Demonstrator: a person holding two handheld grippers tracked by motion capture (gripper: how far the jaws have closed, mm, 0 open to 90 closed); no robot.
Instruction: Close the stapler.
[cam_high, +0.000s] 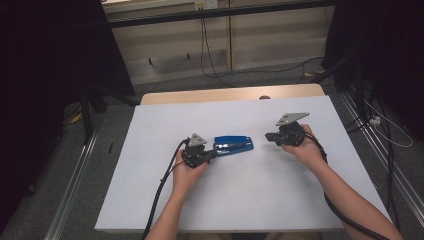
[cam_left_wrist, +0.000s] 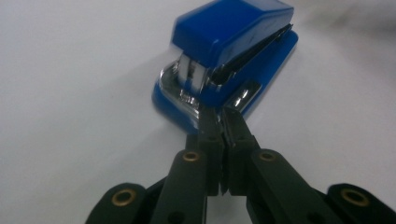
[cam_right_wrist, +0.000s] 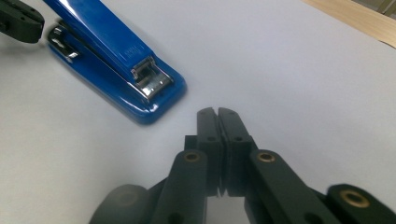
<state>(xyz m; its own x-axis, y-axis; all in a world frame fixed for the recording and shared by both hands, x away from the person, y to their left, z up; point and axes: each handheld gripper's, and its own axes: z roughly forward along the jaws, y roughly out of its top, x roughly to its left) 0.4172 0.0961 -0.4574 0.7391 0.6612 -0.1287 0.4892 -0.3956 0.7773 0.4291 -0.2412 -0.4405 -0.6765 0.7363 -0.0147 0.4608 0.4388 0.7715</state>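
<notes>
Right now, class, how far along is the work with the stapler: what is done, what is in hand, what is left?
Done: nothing visible; the stapler lies flat and closed on the white table. In hand: the left hand-held gripper, shut, has its tips at one end of the stapler; the right hand-held gripper, shut, sits short of the other end. Left: any grasp or handling.

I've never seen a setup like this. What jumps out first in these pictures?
The blue stapler stands out, lying near the middle of the white table. A person's hands come in from the near edge, each holding a black gripper: the left gripper sits shut with its tips right at the stapler's metal end, while the right gripper, also shut, is a little way off from the other end.
</notes>
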